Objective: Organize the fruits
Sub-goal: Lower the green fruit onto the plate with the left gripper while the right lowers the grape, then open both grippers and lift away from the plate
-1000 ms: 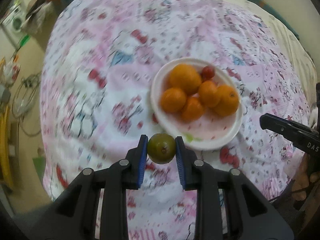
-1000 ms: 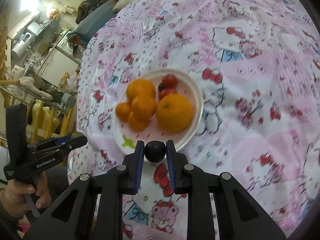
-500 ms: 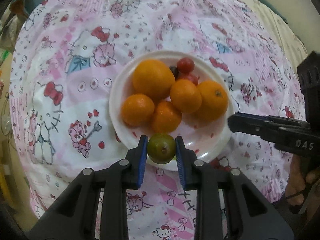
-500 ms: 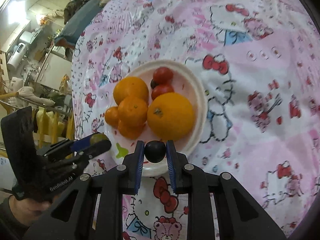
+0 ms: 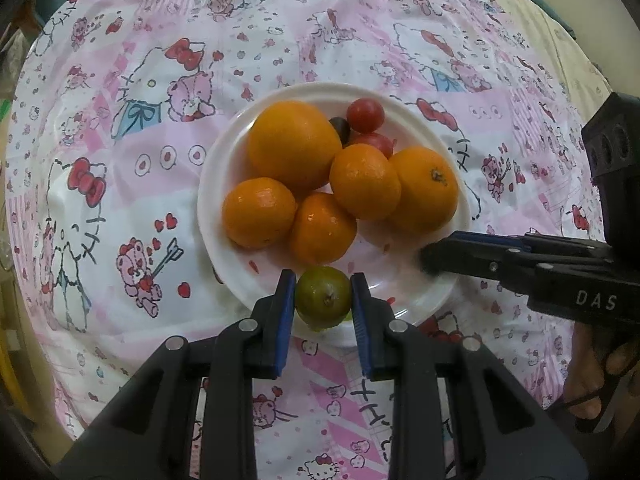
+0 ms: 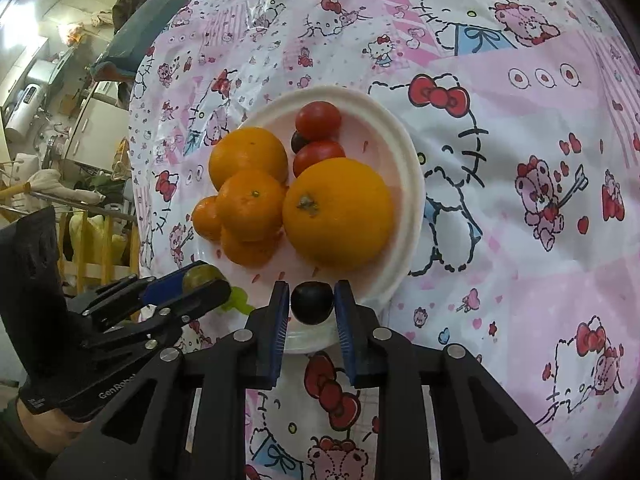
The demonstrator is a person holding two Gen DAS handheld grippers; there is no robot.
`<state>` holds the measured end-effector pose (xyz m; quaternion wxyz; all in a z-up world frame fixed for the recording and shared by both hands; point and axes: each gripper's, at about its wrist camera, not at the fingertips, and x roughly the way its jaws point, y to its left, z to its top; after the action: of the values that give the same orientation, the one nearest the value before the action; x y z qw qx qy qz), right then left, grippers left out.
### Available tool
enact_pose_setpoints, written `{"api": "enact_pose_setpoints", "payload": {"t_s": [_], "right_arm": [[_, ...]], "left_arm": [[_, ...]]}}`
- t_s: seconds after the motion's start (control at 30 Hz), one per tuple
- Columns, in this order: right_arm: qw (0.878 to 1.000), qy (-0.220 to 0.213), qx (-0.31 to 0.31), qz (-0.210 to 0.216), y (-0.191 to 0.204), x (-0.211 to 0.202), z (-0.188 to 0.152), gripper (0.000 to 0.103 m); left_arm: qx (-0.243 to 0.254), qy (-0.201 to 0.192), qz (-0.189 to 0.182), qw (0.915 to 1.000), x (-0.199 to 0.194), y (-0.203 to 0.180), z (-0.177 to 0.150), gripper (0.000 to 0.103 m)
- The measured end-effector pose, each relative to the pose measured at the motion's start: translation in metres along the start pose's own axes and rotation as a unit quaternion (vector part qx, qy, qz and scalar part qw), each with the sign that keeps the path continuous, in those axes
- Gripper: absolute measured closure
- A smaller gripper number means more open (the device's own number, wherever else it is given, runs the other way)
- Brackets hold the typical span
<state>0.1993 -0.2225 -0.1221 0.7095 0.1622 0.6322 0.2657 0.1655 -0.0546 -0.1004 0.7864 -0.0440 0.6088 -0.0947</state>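
The left claw (image 5: 323, 300) pinches a small green fruit (image 5: 323, 297) between its blue pads, low in the centre of the left wrist view, just over the near rim of the white plate (image 5: 412, 304). The right claw (image 6: 311, 304) likewise grips a small dark fruit (image 6: 311, 302), seemingly a dark plum or grape, low in the centre of its own view and also above the near edge of the plate (image 6: 408, 184). Each claw shows in the other's picture: the right one enters from the right edge of the left view, the left one from the lower left of the right view, so the two come at the plate from different sides.

Further out, the plate carries five oranges of mixed sizes (image 5: 294, 148) bunched in the middle, with two red tomatoes (image 5: 365, 115) and another dark fruit (image 5: 340, 127) tucked at the far side. The plate sits on a pink cartoon-print cloth (image 5: 160, 80) covering the tabletop.

The step in hand looks like placing: both fruits are over the plate and not yet released. The next move calls for lowering each fruit to the bare strip of plate in front of the oranges, then spreading the pads gently. Round fruit near the rim may roll off, so a release slightly inward, against the oranges, seems safer.
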Motion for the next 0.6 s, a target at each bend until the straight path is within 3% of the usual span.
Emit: {"api": "enact_pose_setpoints", "payload": {"t_s": [0.13,0.27,0.4,0.53,0.6], "right_arm": [[1.0,-0.002,0.001,0.0,0.0,-0.003,0.001,0.077],[1.0,-0.008,0.011,0.004,-0.006,-0.01,0.002,0.076],[0.999,-0.025,0.022,0.013,-0.009,-0.027,0.001,0.073],[0.998,-0.06,0.022,0.007,-0.01,-0.053,-0.003,0.044],[0.997,-0.078,0.013,-0.005,-0.006,-0.064,-0.007,0.043]], "left_arm": [[0.016,0.0,0.003,0.9999,0.001,-0.007,0.0,0.078],[0.021,-0.006,0.002,0.9998,-0.001,-0.009,-0.001,0.054],[0.024,-0.019,-0.001,0.9995,-0.008,-0.011,0.001,0.041],[0.025,-0.039,0.003,0.9989,-0.02,-0.009,0.001,0.04],[0.018,-0.056,0.014,0.9982,-0.03,-0.004,-0.002,0.04]]}}
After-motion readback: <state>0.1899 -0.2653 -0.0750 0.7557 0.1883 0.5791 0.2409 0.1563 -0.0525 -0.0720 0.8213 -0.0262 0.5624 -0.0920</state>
